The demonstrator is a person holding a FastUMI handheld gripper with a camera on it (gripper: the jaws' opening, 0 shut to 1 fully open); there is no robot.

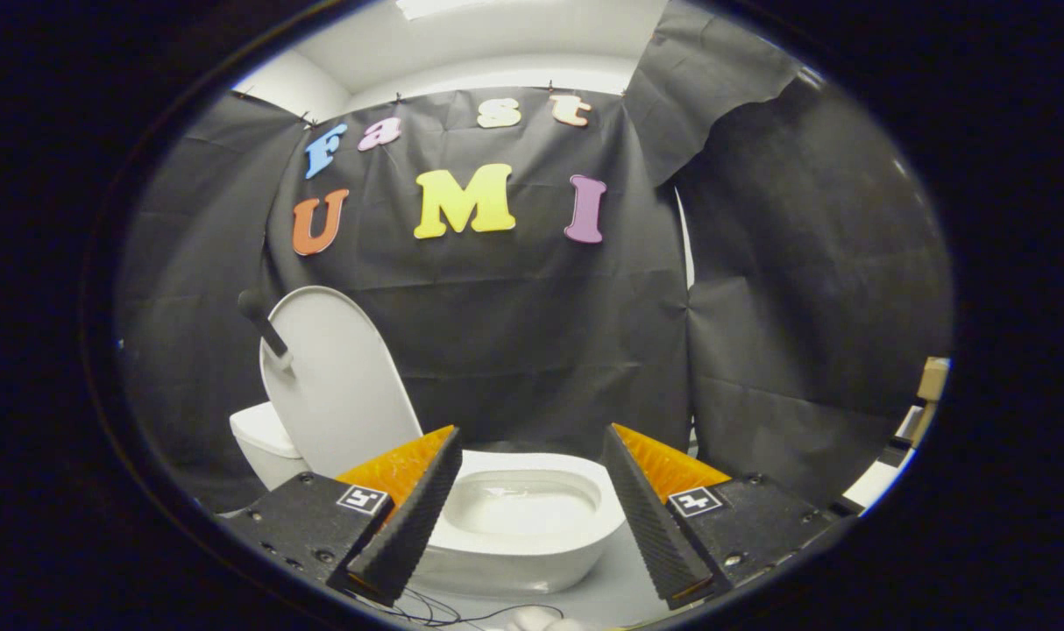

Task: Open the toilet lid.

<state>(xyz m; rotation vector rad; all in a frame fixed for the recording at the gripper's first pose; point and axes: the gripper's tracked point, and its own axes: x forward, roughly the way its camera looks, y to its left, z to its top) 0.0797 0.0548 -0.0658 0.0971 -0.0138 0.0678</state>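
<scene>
- White toilet lid, plain, beyond the tongs, with a black handle.
- White toilet bowl between the spread tongs.
- Black cloth wall behind.
- Pale grey floor below.

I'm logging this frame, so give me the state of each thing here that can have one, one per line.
toilet lid: raised, standing upright.
handle: on the raised lid, not gripped.
toilet bowl: uncovered, beyond the fingers.
gripper: open, fingers spread apart, holding nothing.
cables: lying loose on the floor below the bowl.
</scene>
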